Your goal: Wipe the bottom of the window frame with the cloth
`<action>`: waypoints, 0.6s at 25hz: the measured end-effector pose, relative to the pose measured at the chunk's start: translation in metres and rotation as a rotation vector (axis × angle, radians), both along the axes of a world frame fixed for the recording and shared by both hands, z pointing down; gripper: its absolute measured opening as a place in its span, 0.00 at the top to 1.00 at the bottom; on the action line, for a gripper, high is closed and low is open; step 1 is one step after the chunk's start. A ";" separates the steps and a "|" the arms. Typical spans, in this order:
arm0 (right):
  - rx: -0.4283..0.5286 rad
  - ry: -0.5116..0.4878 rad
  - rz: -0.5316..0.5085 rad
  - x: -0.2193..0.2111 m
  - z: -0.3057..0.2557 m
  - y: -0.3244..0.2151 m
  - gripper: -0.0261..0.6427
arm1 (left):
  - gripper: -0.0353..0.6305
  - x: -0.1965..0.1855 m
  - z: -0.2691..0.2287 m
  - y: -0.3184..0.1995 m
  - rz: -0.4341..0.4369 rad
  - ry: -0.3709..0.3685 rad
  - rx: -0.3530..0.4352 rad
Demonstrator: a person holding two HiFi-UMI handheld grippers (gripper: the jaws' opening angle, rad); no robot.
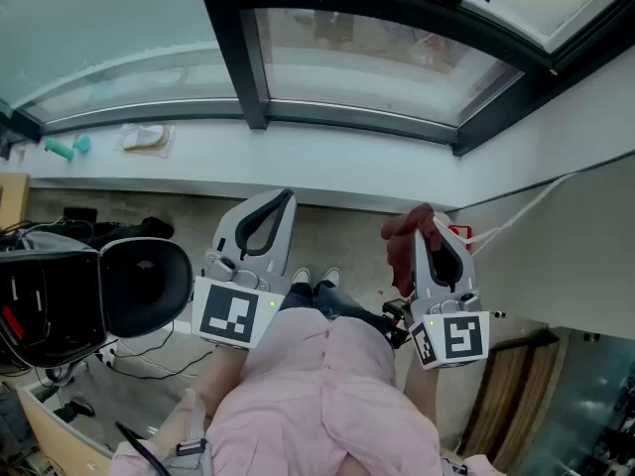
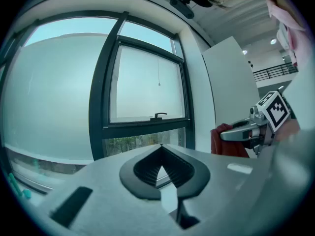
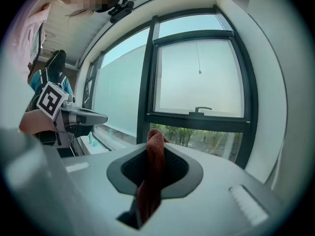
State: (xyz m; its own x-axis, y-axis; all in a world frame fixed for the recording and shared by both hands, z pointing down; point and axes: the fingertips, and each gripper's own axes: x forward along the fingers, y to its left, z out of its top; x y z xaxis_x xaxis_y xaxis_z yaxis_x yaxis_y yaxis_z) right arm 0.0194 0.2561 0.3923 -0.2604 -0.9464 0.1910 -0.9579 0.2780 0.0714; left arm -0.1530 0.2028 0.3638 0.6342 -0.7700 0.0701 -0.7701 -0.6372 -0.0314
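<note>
Right gripper view showed the right gripper (image 3: 155, 142) clenched on the red cloth (image 3: 152, 176), well short of the window frame (image 3: 197, 120). The left gripper (image 2: 161, 149) was pressed together, empty. Wiping looked not yet begun; next, the cloth needed pressing onto the frame's bottom rail.

Clad in a loose pale pink shirt (image 1: 327, 395), dark trousers (image 1: 335, 301) and white shoes (image 1: 316, 278). Fitted with a light grey left hand-held gripper (image 1: 285, 200) and a matching right hand-held gripper (image 1: 427, 212), black-lined inside, each with a cube of black-and-white square markers.
</note>
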 end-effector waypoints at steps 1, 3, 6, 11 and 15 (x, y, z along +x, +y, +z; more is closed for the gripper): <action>0.008 0.003 0.007 0.001 -0.005 0.002 0.88 | 0.95 -0.002 -0.003 0.002 0.005 -0.008 0.004; 0.020 0.005 0.018 0.003 -0.013 0.005 0.88 | 0.95 -0.004 -0.008 0.004 0.005 -0.020 0.005; 0.023 -0.009 0.015 0.009 -0.018 0.006 0.88 | 0.95 0.001 -0.013 0.006 -0.008 0.006 -0.004; 0.027 -0.027 0.017 0.025 -0.015 0.016 0.88 | 0.95 0.025 -0.014 0.019 0.025 0.007 0.002; 0.035 -0.032 0.029 0.045 -0.012 0.022 0.88 | 0.95 0.035 -0.013 0.017 0.009 -0.005 0.018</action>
State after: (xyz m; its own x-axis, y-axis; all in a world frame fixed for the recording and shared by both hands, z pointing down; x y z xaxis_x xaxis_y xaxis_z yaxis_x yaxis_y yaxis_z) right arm 0.0642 0.2777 0.3799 -0.2385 -0.9595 0.1496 -0.9674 0.2483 0.0501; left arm -0.1184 0.2199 0.3505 0.6411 -0.7652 0.0588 -0.7639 -0.6436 -0.0467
